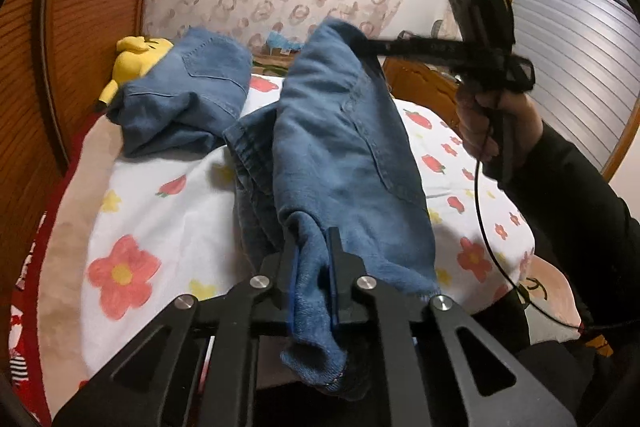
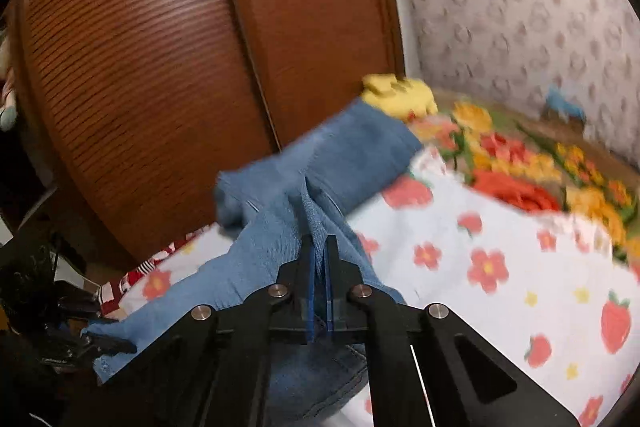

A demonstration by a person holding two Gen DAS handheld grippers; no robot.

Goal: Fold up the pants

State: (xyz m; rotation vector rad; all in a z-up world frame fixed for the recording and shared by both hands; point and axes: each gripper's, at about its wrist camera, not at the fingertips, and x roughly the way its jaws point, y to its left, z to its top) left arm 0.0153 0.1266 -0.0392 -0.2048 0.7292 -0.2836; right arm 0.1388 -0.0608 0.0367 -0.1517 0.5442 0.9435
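The blue denim pants (image 1: 340, 155) hang lifted above the bed, stretched between both grippers. My left gripper (image 1: 314, 239) is shut on one edge of the denim near the camera. My right gripper shows in the left wrist view (image 1: 360, 41) at the top, shut on the far edge of the pants. In the right wrist view my right gripper (image 2: 319, 247) is shut on a fold of the pants (image 2: 280, 211), and the left gripper (image 2: 108, 341) shows at the lower left, clamped on the other end. A second bunch of denim (image 1: 192, 87) lies on the bed.
The bed carries a white flower-and-strawberry sheet (image 1: 140, 227). A yellow plush toy (image 1: 136, 59) lies by the wooden wardrobe (image 1: 80, 27) at the left. A wooden headboard (image 1: 424, 83) and a shuttered window (image 1: 580, 59) are at the right. A bright floral blanket (image 2: 540, 171) lies farther back.
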